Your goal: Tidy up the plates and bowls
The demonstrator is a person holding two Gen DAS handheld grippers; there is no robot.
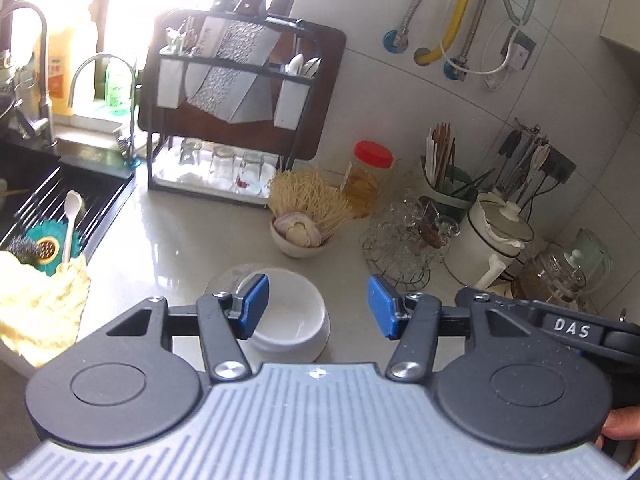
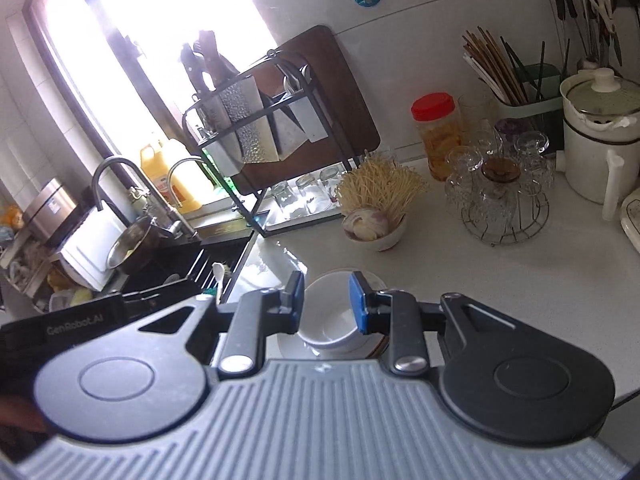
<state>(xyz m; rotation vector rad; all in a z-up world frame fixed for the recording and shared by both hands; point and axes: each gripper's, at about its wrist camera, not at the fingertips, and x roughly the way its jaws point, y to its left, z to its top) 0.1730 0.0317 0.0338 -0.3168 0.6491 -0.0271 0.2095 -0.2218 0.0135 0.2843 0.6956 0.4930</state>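
Both the left gripper (image 1: 318, 306) and the right gripper (image 2: 326, 302) hung released and empty above the white bowl (image 1: 290, 316) resting on its plate (image 2: 288, 346) on the tabletop (image 1: 180, 232), so stacking seemed finished and the next move probably called for another dish.

Each handheld gripper has a ribbed pale-grey base plate flanked by two round black discs, black linkage arms joined by silver screws, and blue rubber pads. The left gripper (image 1: 318, 306) fills its frame's lower half; white "DAS" lettering shows at right. The right gripper (image 2: 326, 304) shows "GenRobot.AI" at left.
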